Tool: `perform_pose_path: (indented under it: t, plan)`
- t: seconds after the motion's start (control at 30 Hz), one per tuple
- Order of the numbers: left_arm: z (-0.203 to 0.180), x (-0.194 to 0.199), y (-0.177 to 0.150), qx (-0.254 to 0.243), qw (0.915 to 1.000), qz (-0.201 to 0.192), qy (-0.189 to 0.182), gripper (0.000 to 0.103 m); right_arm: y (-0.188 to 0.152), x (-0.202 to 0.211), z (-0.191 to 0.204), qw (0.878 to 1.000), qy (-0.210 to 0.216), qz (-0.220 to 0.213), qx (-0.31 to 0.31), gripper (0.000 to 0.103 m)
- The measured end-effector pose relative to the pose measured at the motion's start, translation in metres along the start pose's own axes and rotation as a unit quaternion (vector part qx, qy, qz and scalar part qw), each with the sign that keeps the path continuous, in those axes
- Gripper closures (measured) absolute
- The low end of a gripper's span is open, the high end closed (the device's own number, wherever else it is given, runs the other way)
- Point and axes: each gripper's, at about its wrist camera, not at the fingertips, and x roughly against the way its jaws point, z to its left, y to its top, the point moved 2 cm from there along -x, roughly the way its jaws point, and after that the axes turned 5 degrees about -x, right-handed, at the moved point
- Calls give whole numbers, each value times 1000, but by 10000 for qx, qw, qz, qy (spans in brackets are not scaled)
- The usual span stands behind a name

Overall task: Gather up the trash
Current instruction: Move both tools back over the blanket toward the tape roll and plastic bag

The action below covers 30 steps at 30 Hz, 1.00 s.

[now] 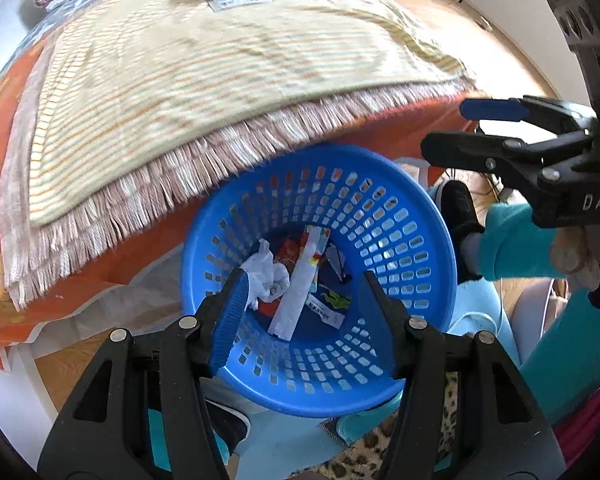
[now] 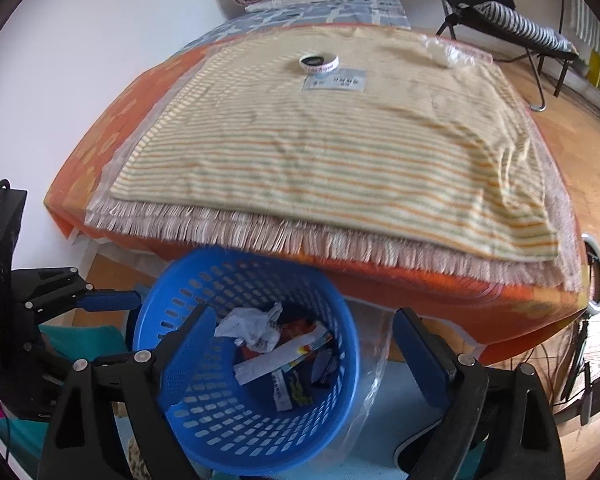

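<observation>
1. Bed [image 2: 100,152] fills the top of both views; an orange cover with a striped fringed blanket [image 2: 340,152] spread flat over it, likely as the surface the trash is laid out on.
2. Blue basket [image 2: 204,280] stands on the floor right at the bed's near edge, just under the blanket fringe; sitting there it is the drop point, close enough that pieces go from bed to bin in one short reach.
3. Left tongs [image 1: 300,304] hang above the basket mouth, pointing steeply down, spread, nothing between the pads; looks like a drop position.
4. Right tongs [image 2: 304,356] also over the basket, toward its right rim, spread wide and empty; nothing pinched, so my read is the load is already in the bin.
5. Collected trash in the basket bottom: a long white wrapper [image 1: 300,280] lying aslant, crumpled white paper [image 2: 252,326] beside it, printed packets underneath.
6. Still out on the blanket, toward the bed's far edge: a small flat label [image 2: 334,81] with a round white tape roll [image 2: 319,62] touching its far side.
7. Near the far right corner: a crumpled clear plastic wad [image 2: 444,54]. These three look like the remaining pickups, so the task is partway done.
</observation>
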Motion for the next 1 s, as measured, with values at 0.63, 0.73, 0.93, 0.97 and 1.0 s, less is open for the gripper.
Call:
perform_pose_path:
  t: [0.63,0.73,0.93,0.97,1.0]
  plan:
    - [19,28,46,199,9981,-524,273,45,32,27,3,9971,-228,-718,61,7]
    - [22,32,54,246,9978,-564,264,45,37,30,4,9966,-261,-783,66,7]
    - [27,36,72,299,9970,-649,296,45,52,34,1,9958,-362,-839,-19,7]
    - [28,37,75,298,9968,-666,312,45,55,35,0,9957,-379,-843,-38,7]
    - [30,38,79,302,9965,-698,342,45,58,36,-1,9955,-391,-859,-59,7]
